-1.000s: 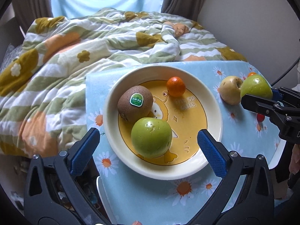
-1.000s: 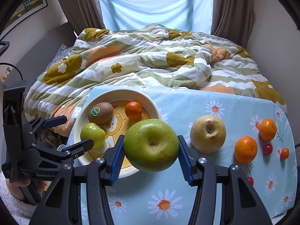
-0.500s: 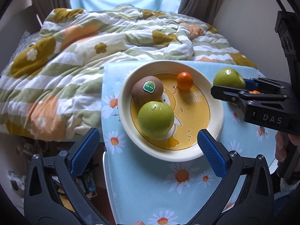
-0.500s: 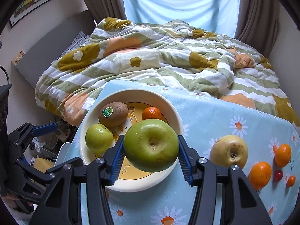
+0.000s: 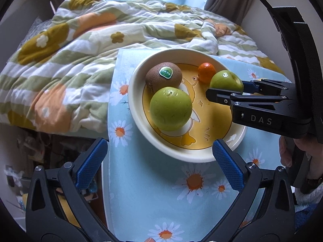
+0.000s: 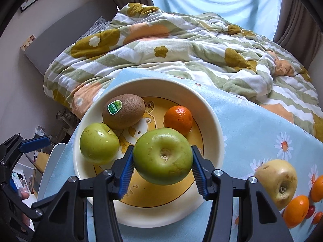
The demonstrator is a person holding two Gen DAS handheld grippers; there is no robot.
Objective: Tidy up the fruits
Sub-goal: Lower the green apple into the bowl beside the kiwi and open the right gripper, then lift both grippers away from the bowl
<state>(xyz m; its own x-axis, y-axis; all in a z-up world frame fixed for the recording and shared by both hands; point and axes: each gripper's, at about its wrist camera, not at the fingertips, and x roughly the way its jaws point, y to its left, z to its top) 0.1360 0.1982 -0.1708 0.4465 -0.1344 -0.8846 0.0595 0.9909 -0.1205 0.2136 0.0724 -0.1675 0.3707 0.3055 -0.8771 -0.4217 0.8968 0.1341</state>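
Note:
My right gripper [image 6: 162, 170] is shut on a green apple [image 6: 163, 159], held just above the yellow middle of the cream plate [image 6: 214, 121]; the same apple [image 5: 226, 80] shows in the left wrist view at the plate's right side. On the plate [image 5: 137, 74] lie a second green apple [image 5: 170, 109], a kiwi [image 5: 163, 77] with a green sticker and a small mandarin [image 5: 206, 72]. My left gripper [image 5: 159, 162] stands open near the plate's front rim, with nothing between its blue pads [image 5: 91, 163].
The plate sits on a light blue daisy-print cloth [image 6: 252, 125]. To the right lie a yellow pear [image 6: 277, 179], oranges [image 6: 296, 210] and small red fruits [image 6: 310, 211]. A rumpled flowered duvet [image 6: 181, 50] covers the bed behind. The table's left edge drops off by the left gripper.
The right gripper has carried its green apple left and down, from beside the plate to over its middle. The left gripper shifted left, so the plate now sits further right in its view.

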